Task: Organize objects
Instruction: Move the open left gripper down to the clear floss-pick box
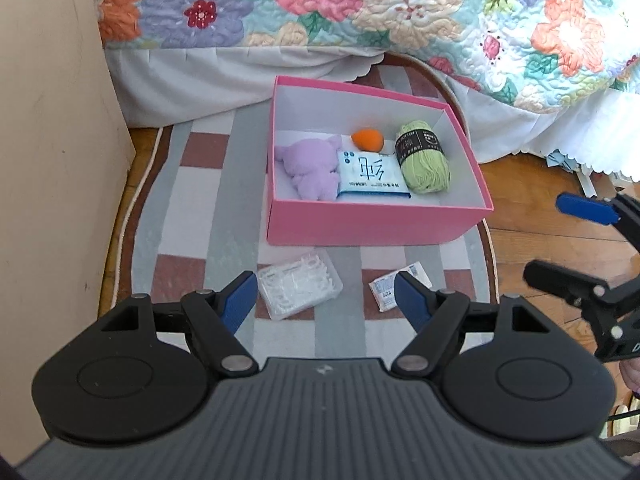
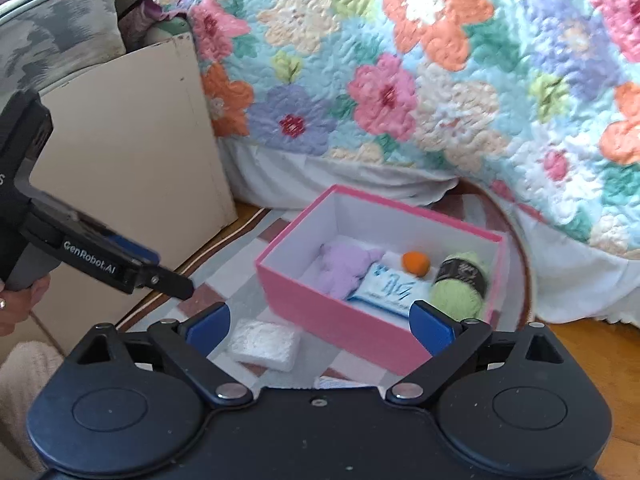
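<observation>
A pink box (image 1: 372, 226) (image 2: 340, 320) on the rug holds a purple plush (image 1: 312, 168) (image 2: 344, 270), an orange ball (image 1: 367, 139) (image 2: 416, 262), a blue-white tissue pack (image 1: 370, 176) (image 2: 386, 290) and green yarn (image 1: 425, 156) (image 2: 460, 292). In front of the box lie a clear floss-pick box (image 1: 298, 288) (image 2: 264, 344) and a small white packet (image 1: 390, 290) (image 2: 332, 382). My left gripper (image 1: 326, 300) is open and empty, above the floss-pick box and the packet. My right gripper (image 2: 320, 324) is open and empty, near the pink box's front wall.
A striped rug (image 1: 192, 216) lies on a wooden floor (image 1: 532, 216). A bed with a floral quilt (image 1: 360, 8) (image 2: 400, 80) stands behind the box. A beige cabinet (image 1: 52, 160) (image 2: 128, 152) stands at left. The right gripper shows in the left wrist view (image 1: 588, 248).
</observation>
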The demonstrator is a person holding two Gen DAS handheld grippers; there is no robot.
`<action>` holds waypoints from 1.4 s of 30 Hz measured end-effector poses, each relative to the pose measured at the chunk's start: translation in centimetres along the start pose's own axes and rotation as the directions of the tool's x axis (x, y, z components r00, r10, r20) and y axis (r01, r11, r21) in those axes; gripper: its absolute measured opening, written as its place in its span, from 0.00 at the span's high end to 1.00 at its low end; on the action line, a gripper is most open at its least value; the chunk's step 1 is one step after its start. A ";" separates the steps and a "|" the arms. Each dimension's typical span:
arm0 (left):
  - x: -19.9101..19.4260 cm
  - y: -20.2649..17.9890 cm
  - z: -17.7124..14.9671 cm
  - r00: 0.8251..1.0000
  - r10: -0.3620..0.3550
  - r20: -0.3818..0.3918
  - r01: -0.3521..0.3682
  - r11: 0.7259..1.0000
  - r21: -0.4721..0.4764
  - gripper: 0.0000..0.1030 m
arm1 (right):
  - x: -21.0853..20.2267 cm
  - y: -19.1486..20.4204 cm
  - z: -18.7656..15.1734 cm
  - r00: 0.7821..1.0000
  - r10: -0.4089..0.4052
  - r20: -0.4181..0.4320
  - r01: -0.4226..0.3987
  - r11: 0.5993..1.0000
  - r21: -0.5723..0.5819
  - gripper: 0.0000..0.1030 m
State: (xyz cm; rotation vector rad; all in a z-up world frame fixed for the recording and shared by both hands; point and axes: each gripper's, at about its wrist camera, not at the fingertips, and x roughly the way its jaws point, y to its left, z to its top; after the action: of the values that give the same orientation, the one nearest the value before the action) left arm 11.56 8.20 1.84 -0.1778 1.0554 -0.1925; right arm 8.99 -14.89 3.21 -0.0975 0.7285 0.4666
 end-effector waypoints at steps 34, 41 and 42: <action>7.8 5.1 -3.0 0.999 -0.017 -0.040 0.013 0.994 -0.112 0.05 | 7.1 8.0 -5.3 0.993 0.113 -0.037 -0.118 0.907 -0.403 0.04; 11.1 6.8 -3.3 0.999 -0.004 -0.037 -0.003 0.984 -0.179 0.05 | 11.2 7.1 -5.4 0.982 0.128 -0.140 -0.161 0.952 -0.262 0.04; 11.5 7.0 -3.4 0.999 -0.003 -0.040 -0.005 0.981 -0.194 0.05 | 11.6 7.2 -5.4 0.981 0.132 -0.140 -0.164 0.953 -0.255 0.04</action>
State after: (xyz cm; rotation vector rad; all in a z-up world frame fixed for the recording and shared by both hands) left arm 14.58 12.06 -11.20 -0.3504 1.1139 -0.0919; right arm 9.96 -5.37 -8.01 -0.3273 0.7926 0.7066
